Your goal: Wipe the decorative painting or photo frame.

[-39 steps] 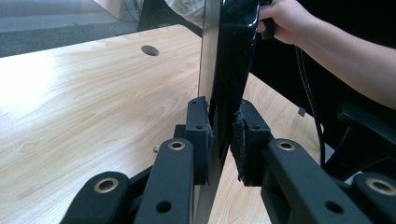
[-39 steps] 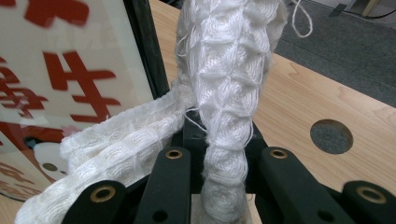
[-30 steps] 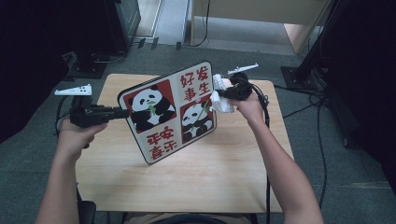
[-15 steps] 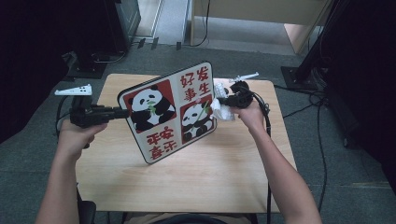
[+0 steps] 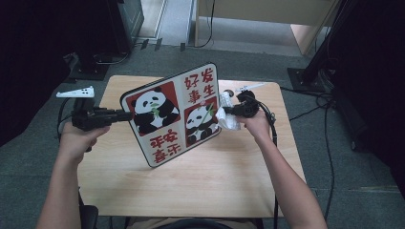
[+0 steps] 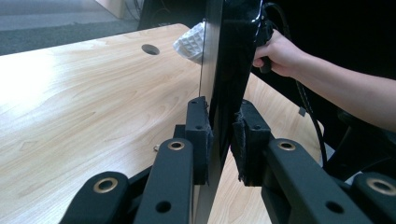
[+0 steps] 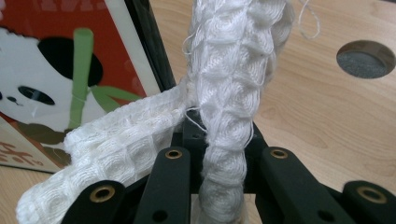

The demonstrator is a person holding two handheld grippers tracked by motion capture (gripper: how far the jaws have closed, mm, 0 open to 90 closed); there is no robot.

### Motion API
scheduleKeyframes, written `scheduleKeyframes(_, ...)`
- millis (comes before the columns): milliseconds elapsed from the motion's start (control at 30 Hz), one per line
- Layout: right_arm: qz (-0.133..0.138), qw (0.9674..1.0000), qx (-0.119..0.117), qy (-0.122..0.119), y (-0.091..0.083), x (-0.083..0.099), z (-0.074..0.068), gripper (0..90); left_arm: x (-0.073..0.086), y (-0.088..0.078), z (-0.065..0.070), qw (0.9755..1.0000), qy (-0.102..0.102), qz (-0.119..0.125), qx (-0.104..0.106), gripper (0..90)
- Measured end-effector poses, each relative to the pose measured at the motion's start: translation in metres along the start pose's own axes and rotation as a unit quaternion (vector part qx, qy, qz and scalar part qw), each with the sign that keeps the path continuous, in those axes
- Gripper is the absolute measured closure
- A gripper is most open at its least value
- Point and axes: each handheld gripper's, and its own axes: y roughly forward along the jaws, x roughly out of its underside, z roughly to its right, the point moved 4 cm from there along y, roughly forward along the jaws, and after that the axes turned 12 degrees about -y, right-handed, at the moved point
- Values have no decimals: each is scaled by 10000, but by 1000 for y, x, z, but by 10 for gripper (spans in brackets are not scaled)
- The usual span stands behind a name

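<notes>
A square panda board (image 5: pixel 175 114) with red panels and Chinese characters stands tilted on edge over the table. My left gripper (image 5: pixel 125 115) is shut on its left edge; in the left gripper view the board's thin edge (image 6: pixel 215 70) sits between the pads (image 6: pixel 200 135). My right gripper (image 5: pixel 228 112) is shut on a white waffle-weave cloth (image 5: pixel 227 119), which rests against the board's right side. In the right gripper view the bunched cloth (image 7: pixel 229 93) rises between the jaws beside the board's panda picture (image 7: pixel 56 74).
The wooden table (image 5: pixel 200 176) has a round cable hole (image 5: pixel 229 92) near its far edge, behind the cloth. Black stands (image 5: pixel 90 67) and cables lie on the grey floor around the table. A cable trails from the right gripper down past the table's right side.
The right gripper has sunk a little with the cloth along the board's right side. The left gripper and the board have stayed in place.
</notes>
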Motion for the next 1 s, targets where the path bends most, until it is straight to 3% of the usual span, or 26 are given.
scheduleKeyframes(700, -147, 9998, -58, 135, 16, 39, -1, 790, 0, 1, 0, 10000, -9, -17, -10, 780)
scheduleKeyframes(1000, -337, 9991, -140, 207, 20, 53, -2, 790, 0, 1, 0, 10000, 4, -26, -28, 781)
